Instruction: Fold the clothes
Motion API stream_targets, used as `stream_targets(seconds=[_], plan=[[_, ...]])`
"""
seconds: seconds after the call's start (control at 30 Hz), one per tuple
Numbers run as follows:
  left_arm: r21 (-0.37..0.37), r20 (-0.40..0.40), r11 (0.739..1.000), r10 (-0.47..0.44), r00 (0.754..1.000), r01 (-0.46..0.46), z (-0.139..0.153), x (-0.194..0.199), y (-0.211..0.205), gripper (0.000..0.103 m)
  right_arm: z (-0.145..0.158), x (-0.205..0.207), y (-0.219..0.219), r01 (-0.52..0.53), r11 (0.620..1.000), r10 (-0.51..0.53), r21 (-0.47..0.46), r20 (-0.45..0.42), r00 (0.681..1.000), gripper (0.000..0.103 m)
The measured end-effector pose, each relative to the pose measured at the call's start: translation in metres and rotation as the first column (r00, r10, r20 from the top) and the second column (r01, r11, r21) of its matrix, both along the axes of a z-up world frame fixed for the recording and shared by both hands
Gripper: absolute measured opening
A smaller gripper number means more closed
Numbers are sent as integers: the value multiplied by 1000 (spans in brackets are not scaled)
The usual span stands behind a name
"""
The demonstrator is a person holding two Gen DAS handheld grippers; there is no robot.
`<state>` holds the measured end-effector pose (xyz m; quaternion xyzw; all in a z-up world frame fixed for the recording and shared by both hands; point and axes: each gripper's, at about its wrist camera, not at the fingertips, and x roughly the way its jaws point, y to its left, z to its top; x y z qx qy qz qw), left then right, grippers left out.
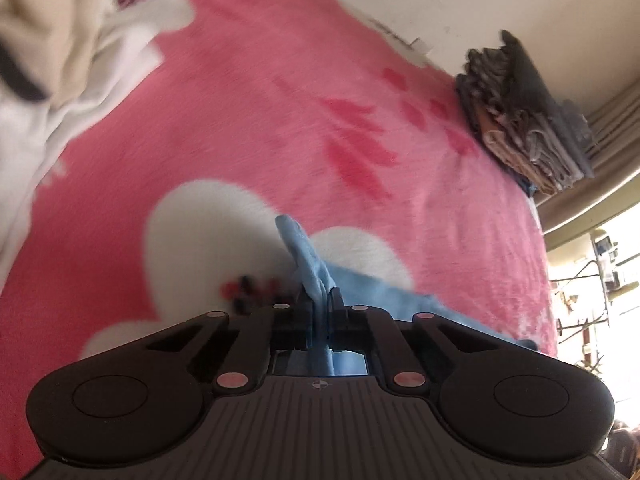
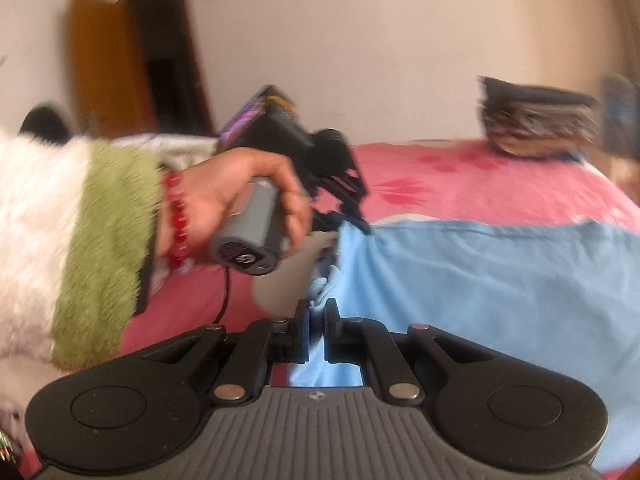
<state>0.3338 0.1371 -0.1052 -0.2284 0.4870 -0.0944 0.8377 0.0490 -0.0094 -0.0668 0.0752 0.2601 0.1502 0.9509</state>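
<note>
Bed: covered by a pink blanket (image 1: 248, 92) printed with white blossoms and darker red petals; pale wall behind.
Right gripper (image 2: 318, 308): nearest in the right wrist view; clamped on a bunched edge of the light blue garment (image 2: 500, 280), cloth pinched between both fingers and showing behind them.
Light blue garment: spread over the bed to the right of the right gripper; one puckered edge stretched between the two grippers.
Left gripper (image 1: 320, 300): closed tight on a fold of the same garment (image 1: 304, 256); a tongue of blue cloth standing up past the fingertips, more trailing off to the right over the blanket.
Left hand (image 2: 240, 196): wrapped round the grey handle of the left gripper (image 2: 340, 208), seen just beyond the right gripper; red bead bracelet (image 2: 176, 216) at the wrist; fluffy white sleeve with green cuff (image 2: 108, 248).
Folded stack (image 1: 528, 120): grey, brown and dark clothes piled at the far edge of the bed, well apart from the blue garment.
Unfolded pile (image 1: 72, 48): cream and white fabric at the far left of the bed, blurred.
Door (image 2: 116, 68): brown, standing open in the far left wall.
</note>
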Motion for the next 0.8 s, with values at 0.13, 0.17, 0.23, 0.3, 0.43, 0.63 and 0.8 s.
stream_targets(seconds=[0.13,0.17,0.23,0.3,0.43,0.63,0.8], plan=[[38,53,997,-64,997,62,28,-2,-48,4,12,-2,-38,117,992,-117,47,-3,993,6],[50,68,995,-91,994,88,34,-3,-63,4,16,-3,-48,146,988,-146,59,-5,989,6],[78,94,987,-147,985,140,46,-7,-95,4,21,-7,-70,212,974,-212,82,-9,977,6],[105,108,976,-203,973,192,52,-11,-129,4,24,-14,-95,292,951,-291,102,-21,956,6],[145,112,949,-297,948,280,51,-20,-199,4,21,-29,-148,448,882,-443,146,-65,894,6],[199,67,900,-408,910,389,29,-30,-293,4,2,-52,-210,638,744,-622,197,-146,770,6],[242,46,853,-486,873,462,16,-38,-343,4,-15,-61,-240,723,646,-687,244,-226,691,6]])
